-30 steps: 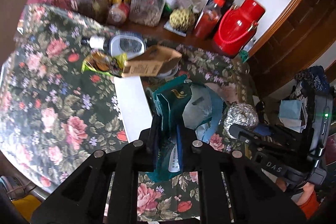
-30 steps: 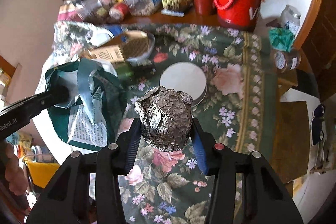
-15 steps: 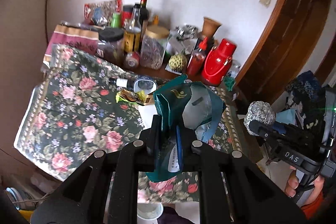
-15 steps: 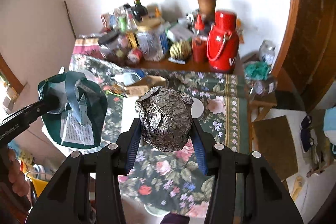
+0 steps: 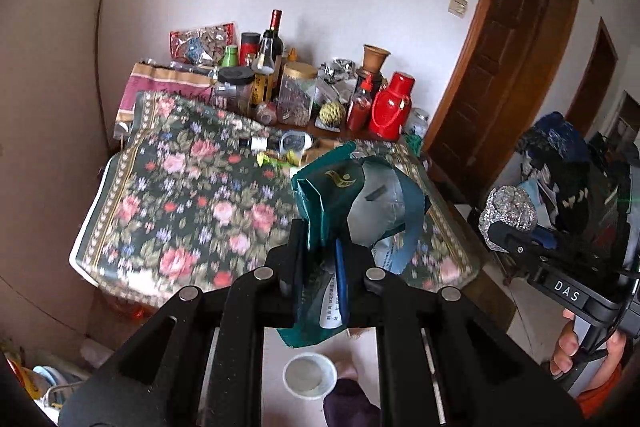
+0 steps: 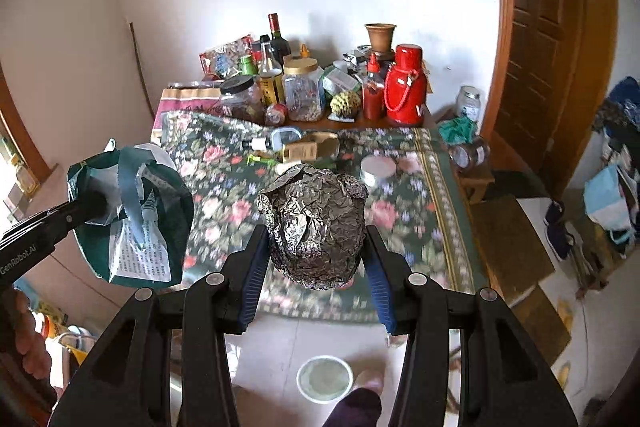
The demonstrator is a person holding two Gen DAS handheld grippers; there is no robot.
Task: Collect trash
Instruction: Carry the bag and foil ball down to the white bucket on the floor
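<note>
The left gripper [image 5: 320, 267] pinches a torn green foil bag [image 5: 336, 195] between its nearly closed jaws; the bag stands up from the fingertips, its silver lining showing at the torn top and a white panel of small print, too fine to read, hanging just below the jaws. The right gripper [image 6: 316, 259] clamps a crumpled aluminium foil ball [image 6: 314, 227] between its blue pads [image 6: 252, 267], the jaws about half spread around it. Each load is held in the air, above and in front of the table with the floral cloth [image 6: 400, 211].

The right tool's body, seen from the left camera, reads "DAS" [image 5: 566, 293]; the left tool's arm, seen from the right camera, reads "GenRobot.AI" [image 6: 18, 259].

Directly below both grippers, on the pale floor, stands a white cup [image 6: 325, 379] with a pale layer inside. Far beyond the fingertips, against the wall, are a red thermos [image 6: 406, 89], a gold-lidded jar [image 6: 303, 91] holding brownish bits, a black-lidded jar [image 6: 240, 99] and a wine bottle [image 6: 278, 39].
</note>
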